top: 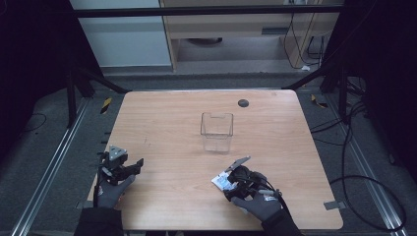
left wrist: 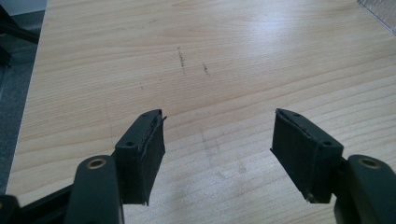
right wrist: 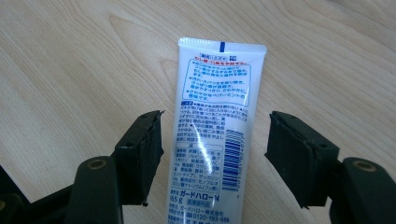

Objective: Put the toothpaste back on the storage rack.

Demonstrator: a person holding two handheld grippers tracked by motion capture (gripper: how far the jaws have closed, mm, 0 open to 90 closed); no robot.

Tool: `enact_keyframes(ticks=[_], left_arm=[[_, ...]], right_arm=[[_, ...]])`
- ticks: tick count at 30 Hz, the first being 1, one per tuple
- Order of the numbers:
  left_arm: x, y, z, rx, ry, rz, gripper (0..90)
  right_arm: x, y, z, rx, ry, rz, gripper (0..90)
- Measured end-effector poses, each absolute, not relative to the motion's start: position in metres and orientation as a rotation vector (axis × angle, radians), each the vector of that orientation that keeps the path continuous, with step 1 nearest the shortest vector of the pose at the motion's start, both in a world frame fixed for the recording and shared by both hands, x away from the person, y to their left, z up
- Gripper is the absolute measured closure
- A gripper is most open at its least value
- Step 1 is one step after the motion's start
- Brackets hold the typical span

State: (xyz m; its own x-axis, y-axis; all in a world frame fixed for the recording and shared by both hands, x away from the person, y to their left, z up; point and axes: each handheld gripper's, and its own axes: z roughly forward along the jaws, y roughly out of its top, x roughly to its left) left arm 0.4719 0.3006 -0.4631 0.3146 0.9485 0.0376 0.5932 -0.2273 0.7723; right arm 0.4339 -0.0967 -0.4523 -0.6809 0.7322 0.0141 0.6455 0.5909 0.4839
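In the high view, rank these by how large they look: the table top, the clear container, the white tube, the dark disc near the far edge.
1. Table top
2. Clear container
3. White tube, partly hidden under the right gripper, so its place is less sure
4. Dark disc

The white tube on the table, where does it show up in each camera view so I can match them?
High view: the white tube lies near the front edge, at the right gripper.
Left gripper view: not in it.
Right gripper view: the tube runs up the middle, between open jaws, untouched.
Shared landmark: the wooden table.
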Motion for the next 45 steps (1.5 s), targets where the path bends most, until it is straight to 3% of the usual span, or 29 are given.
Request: enact_keyframes(ticks=[29, 32, 39, 45], left_arm=[[0.473, 0.300, -0.464, 1.929, 1.362, 0.686, 33.1], [0.473, 0.301, -0.463, 1.926, 1.363, 0.685, 33.1], [0.473, 0.301, -0.463, 1.925, 1.363, 0.683, 33.1], [0.473, 0.301, -0.463, 1.924, 1.362, 0.683, 33.1]], right_arm=[[0.448, -0.085, -0.474, 1.213, 2.709, 0.552, 41.9], [0.449, -0.084, -0.473, 1.219, 2.716, 0.532, 45.6], [0.446, -0.087, -0.463, 1.232, 2.713, 0.544, 64.2], [0.446, -0.098, -0.454, 1.240, 2.740, 0.610, 70.6]])
